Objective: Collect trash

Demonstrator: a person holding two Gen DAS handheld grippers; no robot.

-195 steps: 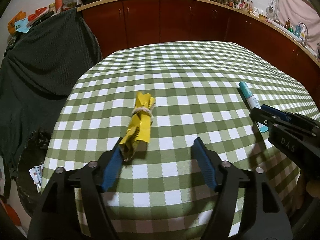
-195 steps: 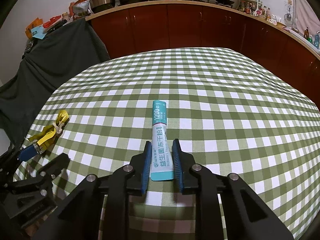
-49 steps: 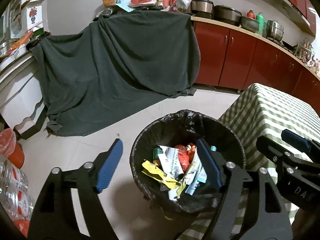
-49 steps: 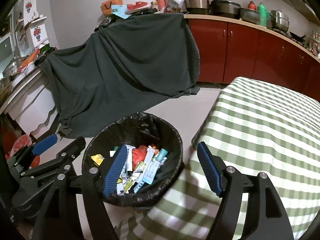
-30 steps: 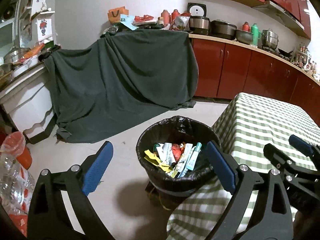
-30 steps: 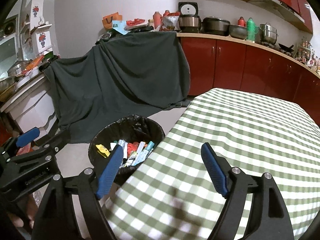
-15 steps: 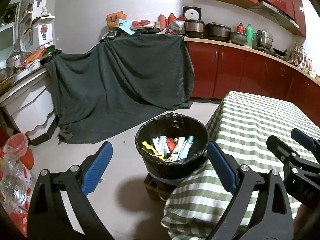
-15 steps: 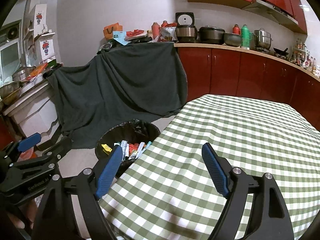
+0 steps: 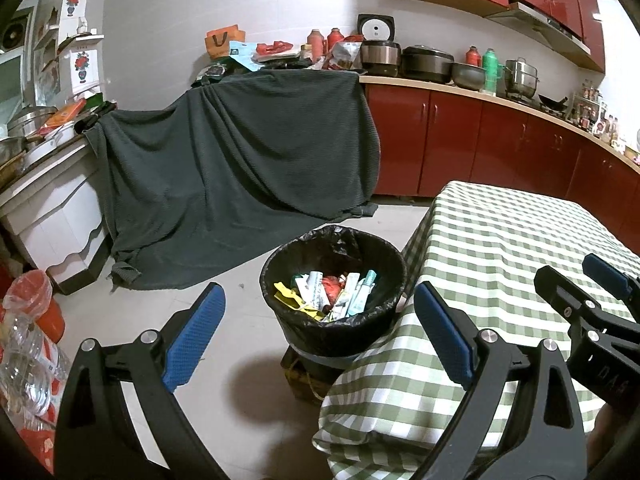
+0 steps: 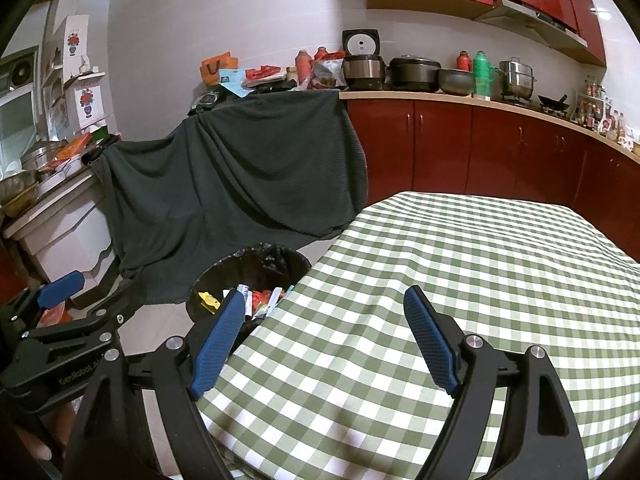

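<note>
So the biggest thing in view was the dark grey-green cloth [image 9: 236, 152] draped over the furniture by the red lower kitchen cabinets [image 9: 452, 140]. Next down in size, the table with the green-and-white checked cloth [image 10: 460, 280] sat bare on every part the right wrist camera caught. Just beside its corner stood the round black bin with a black plastic liner [image 9: 334, 280], touching the hanging edge of the tablecloth. Inside it lay the trash: a crumpled yellow wrapper [image 9: 290, 298] on the left, a teal-and-white sachet stick [image 9: 362, 292] leaning on the right, and a jumble of white and red packets between them. The left gripper [image 9: 316, 336] hung above the floor in front of the bin, jaws spread wide and holding nothing. The right gripper [image 10: 326, 340] hovered over the table edge, also splayed wide with nothing in it.
</note>
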